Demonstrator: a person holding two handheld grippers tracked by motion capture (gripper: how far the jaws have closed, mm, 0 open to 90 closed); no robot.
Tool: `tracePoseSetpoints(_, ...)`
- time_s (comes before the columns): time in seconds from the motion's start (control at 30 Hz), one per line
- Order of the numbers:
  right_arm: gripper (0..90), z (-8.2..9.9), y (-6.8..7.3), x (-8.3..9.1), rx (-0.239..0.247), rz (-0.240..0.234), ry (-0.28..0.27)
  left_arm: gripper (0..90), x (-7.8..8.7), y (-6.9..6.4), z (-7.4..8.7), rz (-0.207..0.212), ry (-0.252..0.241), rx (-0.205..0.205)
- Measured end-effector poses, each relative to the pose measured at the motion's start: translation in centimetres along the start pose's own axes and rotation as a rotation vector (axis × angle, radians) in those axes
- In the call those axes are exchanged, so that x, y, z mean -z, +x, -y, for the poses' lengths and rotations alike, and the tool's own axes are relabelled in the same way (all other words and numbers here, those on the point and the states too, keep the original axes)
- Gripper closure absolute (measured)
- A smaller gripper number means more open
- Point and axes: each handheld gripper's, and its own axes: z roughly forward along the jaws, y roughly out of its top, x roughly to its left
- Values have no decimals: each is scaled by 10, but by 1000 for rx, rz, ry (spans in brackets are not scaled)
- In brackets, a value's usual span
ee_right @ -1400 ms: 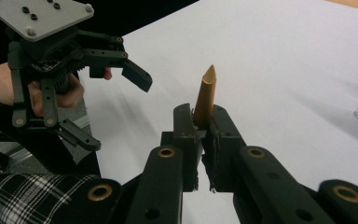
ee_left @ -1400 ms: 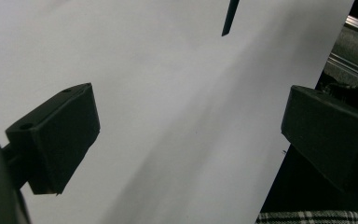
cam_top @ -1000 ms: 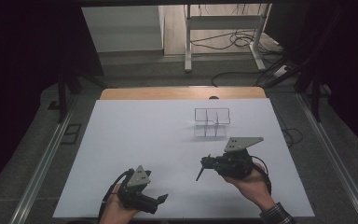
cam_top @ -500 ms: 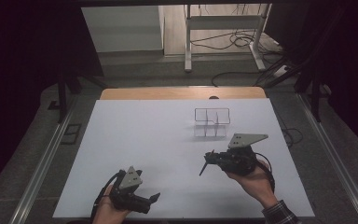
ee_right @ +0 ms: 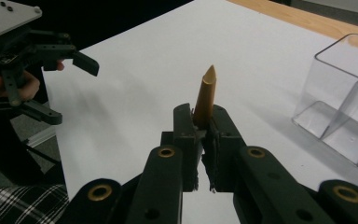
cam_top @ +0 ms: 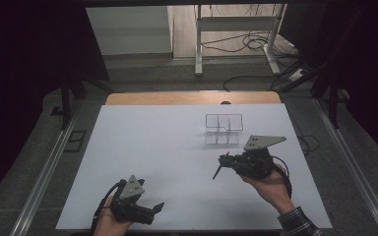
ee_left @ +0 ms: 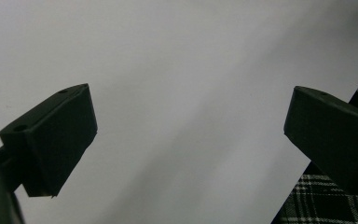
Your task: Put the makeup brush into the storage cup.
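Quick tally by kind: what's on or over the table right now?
Grippers: 2 (left gripper, right gripper)
Pencils: 1 (pencil, in the right gripper)
Clear boxes: 1 (box)
Total: 4

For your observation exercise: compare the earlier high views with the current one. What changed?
The left gripper dropped toward the table's near edge, jaws open. The right gripper stays shut on the brown stick, almost in place. The clear box did not move.
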Motion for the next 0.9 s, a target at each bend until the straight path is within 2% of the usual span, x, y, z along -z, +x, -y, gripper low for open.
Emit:
tracePoseSetpoints(0.3,831,-9,-12,5,-12,26,-21,31,4,2,3,-5,2,12)
tracePoseSetpoints(0.67,831,-21,-23,6,-24,47,-50,42,8,1,4,-19,-7,-3)
tracePoseSetpoints(0.9,831,-29,-29,5,-31,55,-66,48,11,1,6,-8,-25,11)
